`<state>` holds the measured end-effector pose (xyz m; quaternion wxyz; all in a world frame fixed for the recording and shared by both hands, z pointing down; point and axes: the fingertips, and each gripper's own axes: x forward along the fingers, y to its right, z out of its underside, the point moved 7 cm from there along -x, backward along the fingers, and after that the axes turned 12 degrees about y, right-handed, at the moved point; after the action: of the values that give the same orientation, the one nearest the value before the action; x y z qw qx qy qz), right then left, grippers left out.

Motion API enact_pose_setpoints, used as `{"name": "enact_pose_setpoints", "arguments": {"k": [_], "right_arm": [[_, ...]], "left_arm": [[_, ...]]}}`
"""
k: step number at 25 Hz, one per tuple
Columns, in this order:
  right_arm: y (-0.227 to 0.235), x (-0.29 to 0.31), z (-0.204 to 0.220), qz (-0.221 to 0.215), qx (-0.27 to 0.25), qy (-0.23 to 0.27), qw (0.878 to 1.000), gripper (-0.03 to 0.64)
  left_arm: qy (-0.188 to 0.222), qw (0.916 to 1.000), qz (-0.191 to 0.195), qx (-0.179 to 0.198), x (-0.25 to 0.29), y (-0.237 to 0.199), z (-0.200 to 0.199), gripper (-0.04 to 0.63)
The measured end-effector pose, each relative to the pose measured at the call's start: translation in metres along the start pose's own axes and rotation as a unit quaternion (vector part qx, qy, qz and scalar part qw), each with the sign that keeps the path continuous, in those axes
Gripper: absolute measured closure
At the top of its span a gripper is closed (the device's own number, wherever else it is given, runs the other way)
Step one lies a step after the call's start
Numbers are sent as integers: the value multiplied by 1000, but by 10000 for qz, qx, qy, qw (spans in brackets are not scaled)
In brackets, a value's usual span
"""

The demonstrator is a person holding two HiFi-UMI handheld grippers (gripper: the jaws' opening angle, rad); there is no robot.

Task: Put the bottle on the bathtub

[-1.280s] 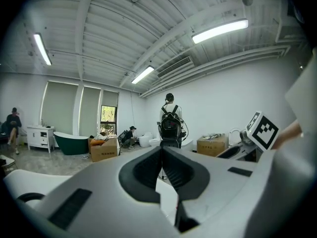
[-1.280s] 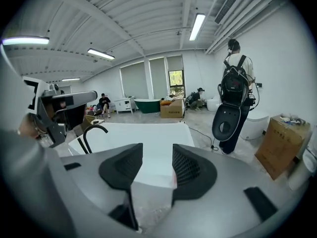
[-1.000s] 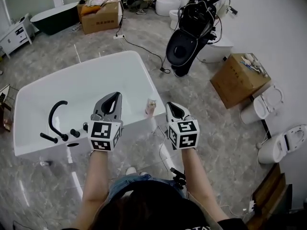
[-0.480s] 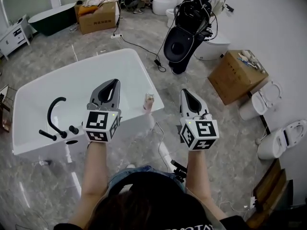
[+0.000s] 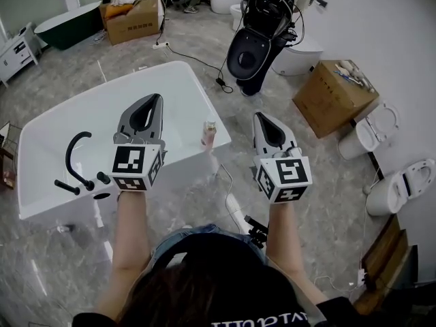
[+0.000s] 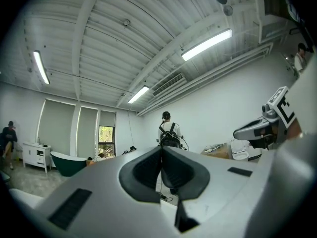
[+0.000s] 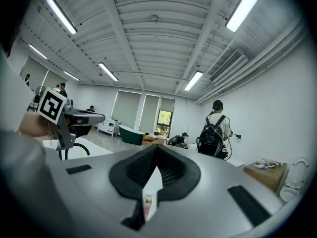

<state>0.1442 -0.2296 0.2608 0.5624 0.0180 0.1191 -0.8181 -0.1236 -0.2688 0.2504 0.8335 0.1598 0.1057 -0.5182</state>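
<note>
Bottle [image 5: 209, 133], pinkish with a pale cap, upright on the rim of white bathtub [image 5: 178, 73] by its right corner, apart from both grippers. Left gripper [image 5: 152, 98] over the tub basin, jaws pressed tip to tip, nothing between. Right gripper [image 5: 261, 117] above grey floor [image 5: 204, 196], just right of the tub, jaws closed too, empty. Black faucet [image 5: 73, 157] at the tub's left end. Cardboard box [image 5: 332, 94] by the right wall, small items on top. Second cardboard box [image 5: 133, 20] far back, orange and pale stuff piled inside.
</note>
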Motion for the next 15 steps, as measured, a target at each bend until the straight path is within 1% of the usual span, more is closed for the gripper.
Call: {"name": "enact_pose_setpoints", "arguments": {"k": [15], "right_arm": [[-8, 3, 6, -105, -163, -134, 9997, 603]], "left_arm": [[-101, 9999, -57, 16, -10, 2, 4, 583]]}}
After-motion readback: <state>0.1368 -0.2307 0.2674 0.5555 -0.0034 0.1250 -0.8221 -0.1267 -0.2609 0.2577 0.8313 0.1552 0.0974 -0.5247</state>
